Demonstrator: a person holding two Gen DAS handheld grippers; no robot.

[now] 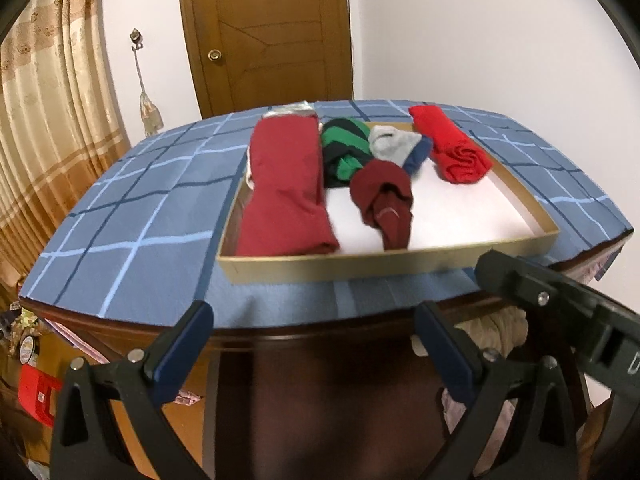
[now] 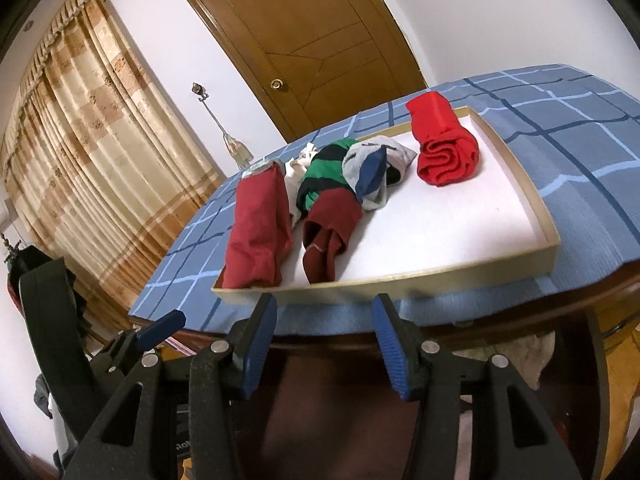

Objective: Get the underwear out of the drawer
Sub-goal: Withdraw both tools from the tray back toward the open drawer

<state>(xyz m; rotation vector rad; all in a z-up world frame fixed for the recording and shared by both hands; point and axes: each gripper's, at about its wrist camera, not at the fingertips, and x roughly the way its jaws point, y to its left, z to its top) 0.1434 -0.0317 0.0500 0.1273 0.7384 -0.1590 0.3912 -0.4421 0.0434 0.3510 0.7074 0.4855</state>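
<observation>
Blue-padded fingers fill the bottom of both wrist views: the left gripper [image 1: 314,344] stands wide open with nothing between its jaws, and the right gripper [image 2: 324,344] is partly open, also empty, both short of the near edge of the table [image 2: 500,320]. In the left wrist view the right gripper's black body juts in from the lower right, just in front of the drawer's near right corner. A blue checked cloth [image 1: 132,200] covers the tabletop, and on it sits the drawer [image 1: 360,266], a shallow tan tray with a white floor, close to the near edge. The underwear lies inside it: a long dark red folded piece [image 1: 286,184] along the left side, a maroon rolled piece [image 1: 384,200] just right of it toward the middle, a green and black striped piece [image 1: 344,148] behind that, a grey and blue piece [image 1: 394,144] touching the striped one, and a bright red roll [image 1: 452,144] at the far right, apart from the others. Beyond the table stand a wooden door [image 1: 272,32], a white wall, and a beige patterned curtain [image 1: 48,120] at the left.
</observation>
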